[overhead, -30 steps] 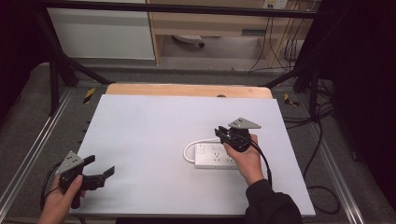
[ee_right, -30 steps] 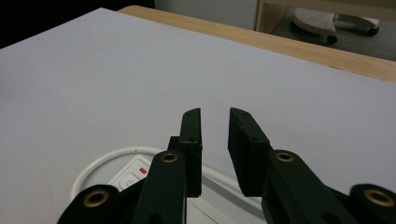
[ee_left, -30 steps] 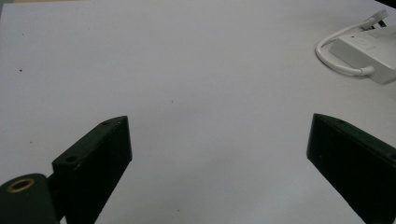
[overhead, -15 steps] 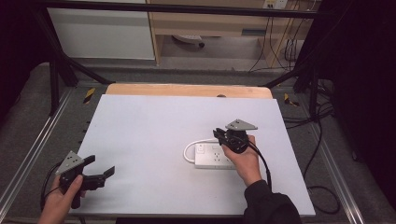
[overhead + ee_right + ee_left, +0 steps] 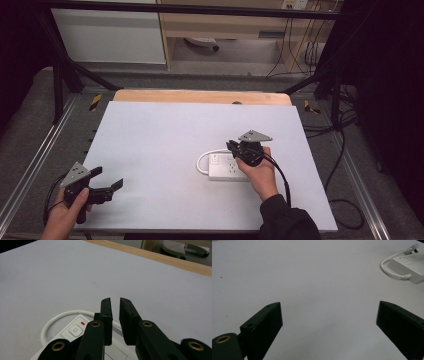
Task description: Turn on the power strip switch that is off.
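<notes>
White and bare, the bench (image 5: 165, 140) carries a power strip (image 5: 227, 169) near its right edge, where we lower our right hand-held gripper (image 5: 115, 305), jaws nearly closed on nothing, squarely, left hand-held gripper (image 5: 107, 184) wide open.

One table (image 5: 165, 145) carries one white power strip (image 5: 225, 169) with one looped cord (image 5: 201, 161) and one power button (image 5: 75, 330). Two hands work above it, one claw each: the left claw (image 5: 106, 180) and the right claw (image 5: 234, 148).
</notes>
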`<state>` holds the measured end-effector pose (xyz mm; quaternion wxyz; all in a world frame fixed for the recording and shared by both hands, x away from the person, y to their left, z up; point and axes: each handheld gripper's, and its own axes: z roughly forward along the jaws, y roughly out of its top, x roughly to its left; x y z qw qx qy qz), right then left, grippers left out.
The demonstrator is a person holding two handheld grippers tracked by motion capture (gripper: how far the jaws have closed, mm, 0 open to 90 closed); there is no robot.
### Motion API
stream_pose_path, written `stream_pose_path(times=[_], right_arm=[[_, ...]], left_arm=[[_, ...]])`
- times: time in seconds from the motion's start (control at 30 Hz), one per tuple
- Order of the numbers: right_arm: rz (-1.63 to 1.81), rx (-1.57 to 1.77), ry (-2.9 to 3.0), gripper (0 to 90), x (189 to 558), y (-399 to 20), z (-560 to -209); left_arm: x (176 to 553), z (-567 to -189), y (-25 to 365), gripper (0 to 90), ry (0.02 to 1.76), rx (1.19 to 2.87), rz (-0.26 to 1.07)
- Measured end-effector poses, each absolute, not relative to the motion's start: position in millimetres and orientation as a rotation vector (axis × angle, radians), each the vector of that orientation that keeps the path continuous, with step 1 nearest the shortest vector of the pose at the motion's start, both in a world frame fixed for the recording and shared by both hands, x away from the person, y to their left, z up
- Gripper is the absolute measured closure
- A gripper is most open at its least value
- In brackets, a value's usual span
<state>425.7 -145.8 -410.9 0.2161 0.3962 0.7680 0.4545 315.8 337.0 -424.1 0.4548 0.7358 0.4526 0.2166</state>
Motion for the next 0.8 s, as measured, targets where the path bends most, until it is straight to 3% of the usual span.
stream_pose_path(times=[0.8], right_arm=[[1.226,1.132,2.142,89.4,419,-153,-426]], left_arm=[[316,-425,336,6.8,1.110,1.827,0.535]])
